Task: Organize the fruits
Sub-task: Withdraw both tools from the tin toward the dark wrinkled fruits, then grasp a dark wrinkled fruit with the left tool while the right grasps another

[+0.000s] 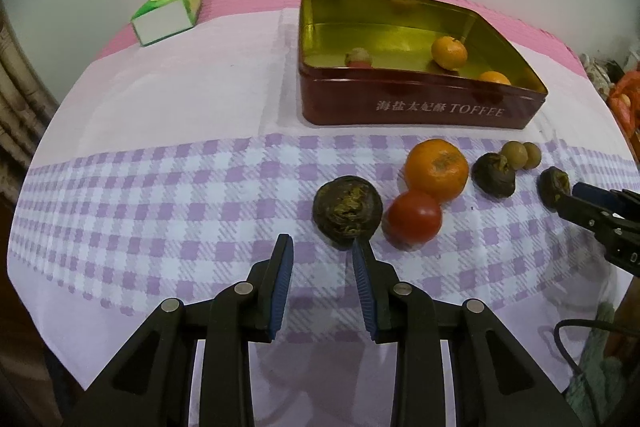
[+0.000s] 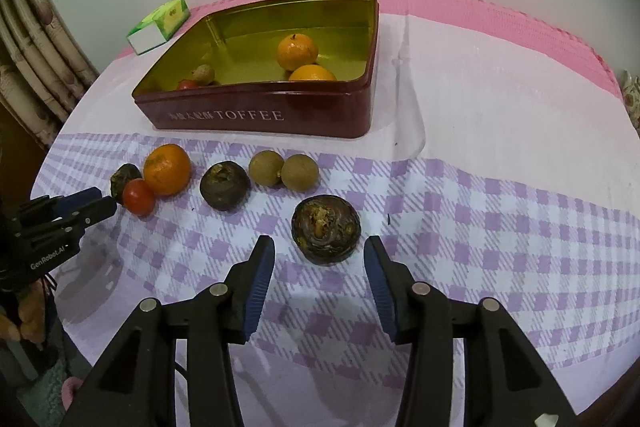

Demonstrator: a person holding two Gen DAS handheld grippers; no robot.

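Note:
A red toffee tin with a gold inside holds two oranges, a small brown fruit and a red one. On the checked cloth in front of it lie an orange, a red tomato, three dark wrinkled fruits and two small brown round fruits. My left gripper is open, just short of the nearest dark fruit. My right gripper is open, just short of another dark fruit.
A green and white carton lies at the back left of the table. A pink mat runs along the back under the cloth. Curtains hang at the left. The table edge is close at the front.

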